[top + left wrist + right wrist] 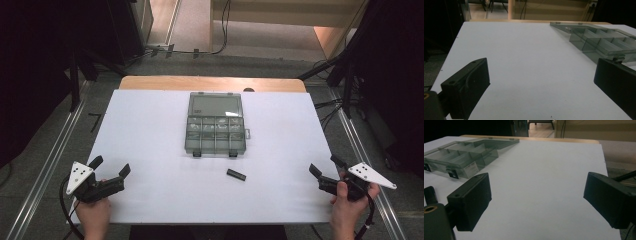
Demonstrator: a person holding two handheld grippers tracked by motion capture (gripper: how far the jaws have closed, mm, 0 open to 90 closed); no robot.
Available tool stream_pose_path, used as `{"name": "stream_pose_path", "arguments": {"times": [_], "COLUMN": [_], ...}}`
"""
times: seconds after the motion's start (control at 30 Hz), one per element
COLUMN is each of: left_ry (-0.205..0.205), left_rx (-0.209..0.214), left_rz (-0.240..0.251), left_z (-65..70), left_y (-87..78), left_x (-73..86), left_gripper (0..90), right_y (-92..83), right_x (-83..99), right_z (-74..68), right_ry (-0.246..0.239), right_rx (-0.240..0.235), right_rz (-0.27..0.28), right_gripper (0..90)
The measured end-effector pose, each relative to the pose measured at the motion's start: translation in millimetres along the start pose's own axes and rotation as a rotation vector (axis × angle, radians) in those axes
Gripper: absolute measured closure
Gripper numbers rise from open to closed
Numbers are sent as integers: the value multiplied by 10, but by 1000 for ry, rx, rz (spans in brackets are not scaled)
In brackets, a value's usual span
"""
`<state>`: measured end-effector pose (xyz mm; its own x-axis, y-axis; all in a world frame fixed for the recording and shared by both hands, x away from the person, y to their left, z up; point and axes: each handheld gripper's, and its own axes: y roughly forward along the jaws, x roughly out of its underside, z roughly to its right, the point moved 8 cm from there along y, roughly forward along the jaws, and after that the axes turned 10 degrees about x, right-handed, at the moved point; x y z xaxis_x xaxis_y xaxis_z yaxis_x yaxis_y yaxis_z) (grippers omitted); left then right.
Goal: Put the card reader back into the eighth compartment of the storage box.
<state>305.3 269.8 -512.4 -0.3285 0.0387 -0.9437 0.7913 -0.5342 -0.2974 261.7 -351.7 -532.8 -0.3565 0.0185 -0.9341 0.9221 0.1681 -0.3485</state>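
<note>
At the near edge of the white table, two hand-held grippers rest wide apart: the left gripper at about 8 o'clock from the table's centre, the right gripper at about 4 o'clock. Both have their jaws spread, nothing between them. The clear compartment box lies just beyond centre, toward 12 o'clock, its lid folded back flat; a small black part lies apart from it on the table, at about 5 o'clock from the box.

Hazards, judged from this layout. The black part is low and flat, so jaws coming down on it could skid it across the smooth surface rather than pinch it. The box is light and open; a one-sided nudge may slide or turn it and jostle whatever sits in its cells.

Differences between views. The high view gives both grippers, the person's hands and the black part in relation to the box. The left gripper view shows the box from low down, at 2 o'clock, revealing the depth of the dividers. The right gripper view shows the box at 10 o'clock, with black latches and a white label on its near wall.
</note>
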Motion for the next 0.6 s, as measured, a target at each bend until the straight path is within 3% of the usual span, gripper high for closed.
{"name": "stream_pose_path", "arguments": {"times": [0.3,0.6], "left_ry": [10,12], "left_rx": [-3,-12], "left_rz": [-8,-9], "left_z": [12,15], "left_y": [16,35], "left_x": [11,11], "left_gripper": [4,3], "right_y": [3,72], "right_x": [-183,-332], "right_z": [-208,-421], "right_ry": [-44,-105], "right_rx": [-47,-94], "right_rz": [7,-42], "right_gripper": [60,60]}}
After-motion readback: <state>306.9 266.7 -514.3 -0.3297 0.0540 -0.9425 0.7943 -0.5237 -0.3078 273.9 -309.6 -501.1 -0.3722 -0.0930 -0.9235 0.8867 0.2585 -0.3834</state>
